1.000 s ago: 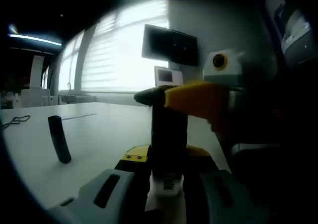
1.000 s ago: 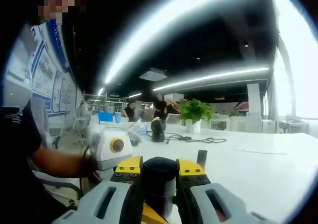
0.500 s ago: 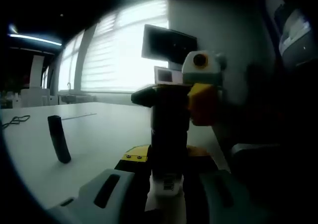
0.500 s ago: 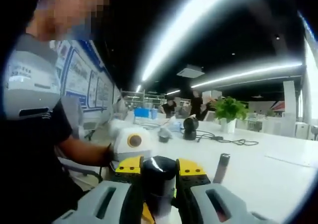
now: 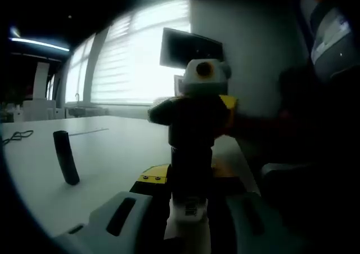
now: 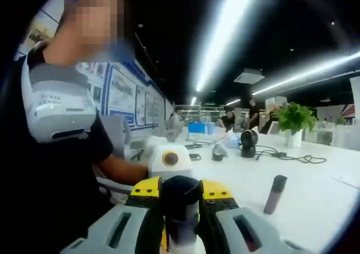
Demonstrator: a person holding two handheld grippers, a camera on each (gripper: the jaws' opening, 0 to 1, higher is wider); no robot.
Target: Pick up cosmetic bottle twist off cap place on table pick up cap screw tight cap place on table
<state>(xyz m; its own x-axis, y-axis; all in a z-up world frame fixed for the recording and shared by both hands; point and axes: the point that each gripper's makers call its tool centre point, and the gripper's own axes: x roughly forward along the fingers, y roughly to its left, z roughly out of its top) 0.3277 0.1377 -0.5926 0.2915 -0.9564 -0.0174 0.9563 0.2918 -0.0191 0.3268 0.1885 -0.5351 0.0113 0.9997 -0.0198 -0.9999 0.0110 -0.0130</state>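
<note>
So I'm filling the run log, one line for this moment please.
left gripper: shut on cosmetic bottle | right gripper: shut on cap | dark tube: upright on table

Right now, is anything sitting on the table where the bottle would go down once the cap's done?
Nothing visible blocks it. The left hand-held gripper holds the cosmetic bottle upright while the right hand-held gripper clamps its cap. The white table beside it is bare except a dark tube standing well off.

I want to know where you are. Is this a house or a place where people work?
Most likely a big open office or lab. Long white tables run down the room under strip ceiling lights, a potted plant stands on one, and a dark screen hangs by a window with blinds.
</note>
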